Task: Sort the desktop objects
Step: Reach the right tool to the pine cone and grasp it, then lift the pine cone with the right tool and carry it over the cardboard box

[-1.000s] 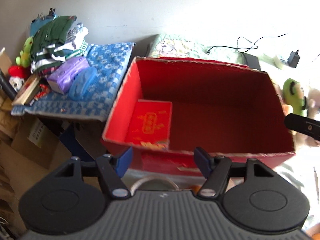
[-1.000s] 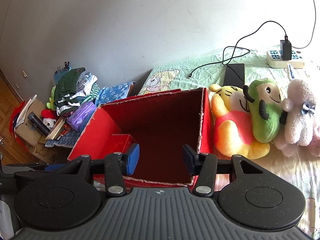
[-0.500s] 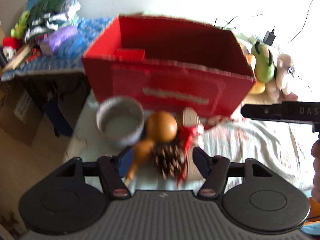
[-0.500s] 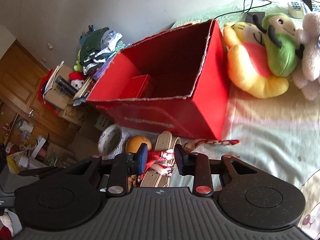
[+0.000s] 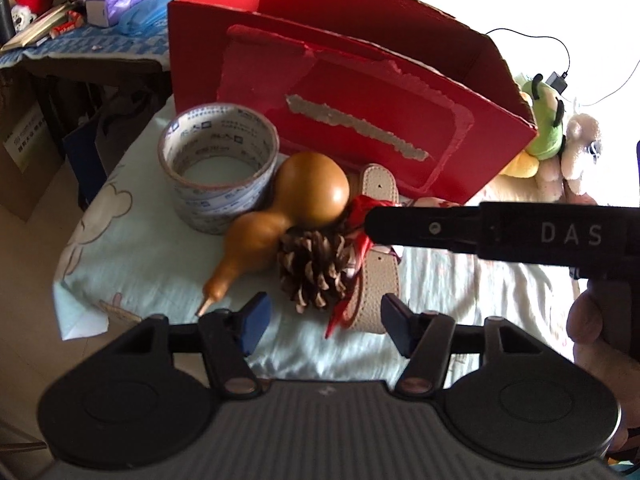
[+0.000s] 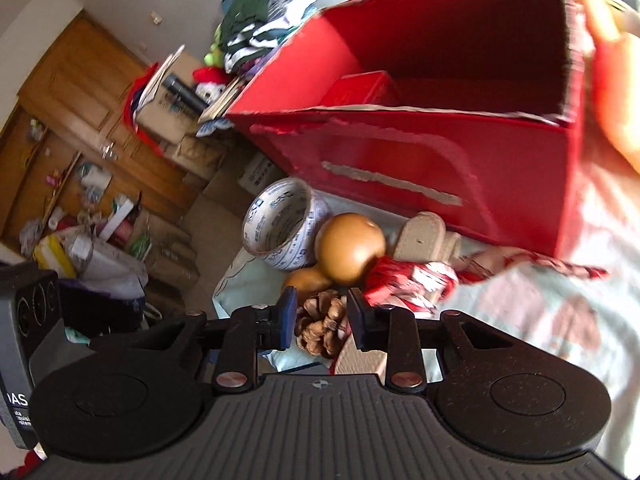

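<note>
On the pale bedsheet in front of the big red box (image 5: 348, 92) lie a tape roll (image 5: 218, 168), a brown gourd (image 5: 296, 204), a pine cone (image 5: 316, 268) with a red ribbon (image 5: 360, 208), and a beige strap (image 5: 378, 280). My left gripper (image 5: 325, 326) hovers open just short of the pine cone. My right gripper (image 6: 322, 318) is open with a narrow gap, and the pine cone (image 6: 322, 328) shows between its fingers. Its black body (image 5: 500, 232) reaches in from the right to the ribbon. A small red box (image 6: 360, 88) lies inside the big red box (image 6: 440, 168).
Plush toys (image 5: 548, 136) sit right of the box. A cluttered side table (image 5: 100, 12) stands at back left, beyond the bed's left edge. A wooden wardrobe (image 6: 80, 100) and floor clutter lie farther left. A person's hand (image 5: 588, 316) holds the right gripper.
Both grippers dropped from over the red box to the objects in front of it. The right gripper's gap narrowed and now frames the pine cone.
</note>
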Available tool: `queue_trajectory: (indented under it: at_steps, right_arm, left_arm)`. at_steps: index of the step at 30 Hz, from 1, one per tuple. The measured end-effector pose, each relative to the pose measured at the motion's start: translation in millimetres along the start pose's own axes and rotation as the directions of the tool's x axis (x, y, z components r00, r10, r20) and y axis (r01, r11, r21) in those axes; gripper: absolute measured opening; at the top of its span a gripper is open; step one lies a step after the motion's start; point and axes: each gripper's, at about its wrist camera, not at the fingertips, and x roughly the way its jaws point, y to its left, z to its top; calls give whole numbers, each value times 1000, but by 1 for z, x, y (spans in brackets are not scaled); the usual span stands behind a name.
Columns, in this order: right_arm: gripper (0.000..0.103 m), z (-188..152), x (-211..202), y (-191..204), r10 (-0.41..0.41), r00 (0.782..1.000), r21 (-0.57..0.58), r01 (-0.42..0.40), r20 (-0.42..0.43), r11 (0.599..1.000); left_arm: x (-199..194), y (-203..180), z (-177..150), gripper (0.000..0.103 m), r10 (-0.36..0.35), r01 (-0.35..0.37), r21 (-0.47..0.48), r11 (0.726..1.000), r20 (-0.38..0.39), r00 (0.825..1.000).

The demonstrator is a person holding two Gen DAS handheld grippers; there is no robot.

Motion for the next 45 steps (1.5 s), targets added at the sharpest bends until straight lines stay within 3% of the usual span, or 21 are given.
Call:
queue_trajectory:
  at_steps: [2, 4, 5, 11, 18, 23, 27, 29, 32, 36, 45]
  right_arm:
    - [32, 4, 8, 4, 5, 1000, -39, -5, -15, 999]
    - [32, 6, 17, 7, -2, 999, -74, 0, -34, 997]
    - [32, 7, 20, 9, -3, 999, -88, 0, -43, 996]
    - [33, 6, 35, 13, -32, 997, -159, 21, -70, 987]
    - [33, 2, 34, 2, -44, 994, -150, 29, -98, 988]
    - [43, -2, 36, -4, -25, 993, -125, 10, -119, 992]
    - [41, -1, 39, 1, -16, 992, -134, -1, -126, 991]
    - [33, -1, 39, 0, -9, 992, -130, -8, -128, 992]
    - [32, -1, 39, -5, 9, 991, -100, -22, -131, 995]
    - [32, 0, 39, -10, 33, 991, -57, -41, -130, 998]
    - [31, -2, 27, -1, 44, 994, -73, -51, -101, 996]
  left_arm:
    - [4, 2, 0, 60, 6, -6, 3, 1000, 0, 1000]
    - [8, 3, 0, 48, 11, -11, 4, 1000, -8, 1000]
    - [10, 5, 0, 47, 14, -14, 2, 1000, -15, 1000]
    - [16, 12, 0, 48, -21, 21, -24, 999, -21, 1000]
    - [16, 22, -4, 55, -50, 49, -77, 996, -13, 999]
    - [17, 23, -4, 55, -65, 64, -89, 994, -2, 998]
    - [18, 28, -5, 53, -103, 102, -120, 988, 3, 995]
    - [17, 28, -5, 52, -117, 116, -120, 986, 6, 993]
    - [17, 25, -5, 52, -127, 128, -111, 986, 14, 992]
    - [19, 19, -5, 53, -91, 93, -87, 992, 30, 995]
    - [5, 14, -7, 48, -64, 69, -74, 995, 62, 996]
